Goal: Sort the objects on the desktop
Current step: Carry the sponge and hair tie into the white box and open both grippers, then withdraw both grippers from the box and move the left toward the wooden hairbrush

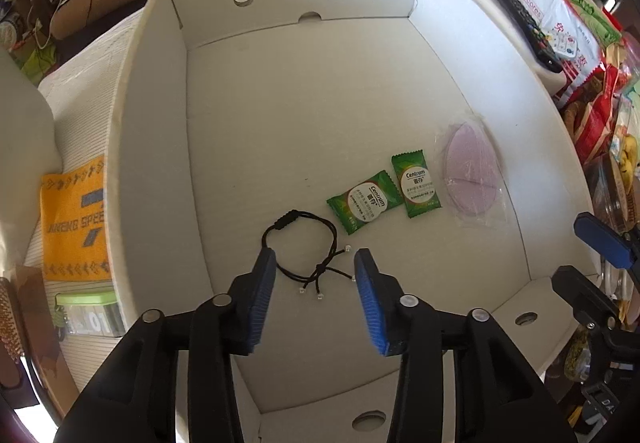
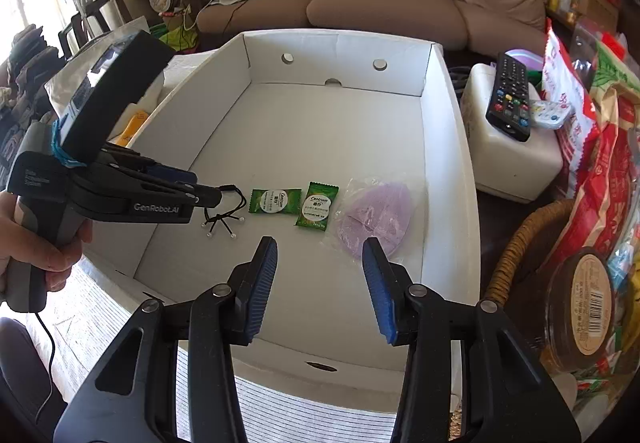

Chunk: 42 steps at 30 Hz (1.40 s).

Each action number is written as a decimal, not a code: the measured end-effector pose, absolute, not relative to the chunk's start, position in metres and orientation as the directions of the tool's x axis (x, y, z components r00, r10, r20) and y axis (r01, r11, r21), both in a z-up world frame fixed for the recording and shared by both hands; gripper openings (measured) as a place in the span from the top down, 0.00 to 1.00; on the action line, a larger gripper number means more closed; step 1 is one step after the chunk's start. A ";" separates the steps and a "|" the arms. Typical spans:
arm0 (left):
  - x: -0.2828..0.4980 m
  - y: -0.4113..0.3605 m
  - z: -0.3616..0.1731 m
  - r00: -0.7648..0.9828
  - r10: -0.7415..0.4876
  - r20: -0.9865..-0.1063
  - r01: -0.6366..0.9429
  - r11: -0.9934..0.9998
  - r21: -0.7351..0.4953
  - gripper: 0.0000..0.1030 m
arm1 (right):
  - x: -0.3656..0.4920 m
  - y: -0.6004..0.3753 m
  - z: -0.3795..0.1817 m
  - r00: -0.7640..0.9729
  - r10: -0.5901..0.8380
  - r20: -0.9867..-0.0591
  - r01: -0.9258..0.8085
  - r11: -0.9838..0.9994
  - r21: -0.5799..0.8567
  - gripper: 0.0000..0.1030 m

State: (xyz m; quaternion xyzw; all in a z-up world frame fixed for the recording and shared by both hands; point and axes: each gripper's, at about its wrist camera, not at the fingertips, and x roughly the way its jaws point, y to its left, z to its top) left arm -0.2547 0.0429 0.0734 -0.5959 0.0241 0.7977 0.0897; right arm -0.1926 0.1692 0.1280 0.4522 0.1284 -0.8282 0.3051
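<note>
The black cord bracelet (image 1: 306, 255) lies flat on the floor of the white cardboard box (image 1: 152, 147), toward the box's near left part, its loop and beaded tails spread out. The left gripper (image 1: 315, 263) hangs just over it with its fingers spread wide: the loop sits beside the left fingertip (image 1: 267, 263) and the knotted tails fall in the gap between the two pads, nothing pinched. To the right of the bracelet, still on the box floor, lie two green packets (image 1: 365, 201) (image 1: 416, 185), touching or nearly so at their corners, and beyond them a lilac pad in a clear wrapper (image 1: 472, 173) close to the box's right wall. The right gripper (image 2: 320, 255) hovers nearer the box's front edge, fingers likewise wide apart and empty, its right fingertip over the lilac pad's near edge. The far half of the box floor is bare up to the back wall. Outside the box, a remote control (image 2: 510, 97) rests on a white block off the right wall, and an orange cloth (image 1: 74, 219) lies off the left wall.
</note>
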 end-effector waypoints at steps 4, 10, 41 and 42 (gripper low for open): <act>-0.241 0.032 0.102 -0.324 0.144 -0.935 -0.176 -0.980 -0.090 0.58 | -0.188 0.169 0.139 -0.413 -0.403 -0.817 0.620 -0.781 0.072 0.59; -0.202 0.004 0.147 -0.435 0.221 -0.873 -0.190 -0.970 -0.151 0.31 | -0.171 0.158 0.162 -0.421 -0.427 -0.800 0.636 -0.768 0.075 0.58; -0.042 -0.044 0.195 -0.551 0.175 -0.816 -0.126 -0.984 -0.125 0.00 | -0.051 0.161 0.237 -0.510 -0.382 -0.770 0.600 -0.800 0.000 0.00; -0.038 -0.047 0.196 -0.557 0.167 -0.814 -0.121 -0.985 -0.120 0.00 | -0.046 0.160 0.239 -0.511 -0.386 -0.768 0.603 -0.798 -0.001 0.00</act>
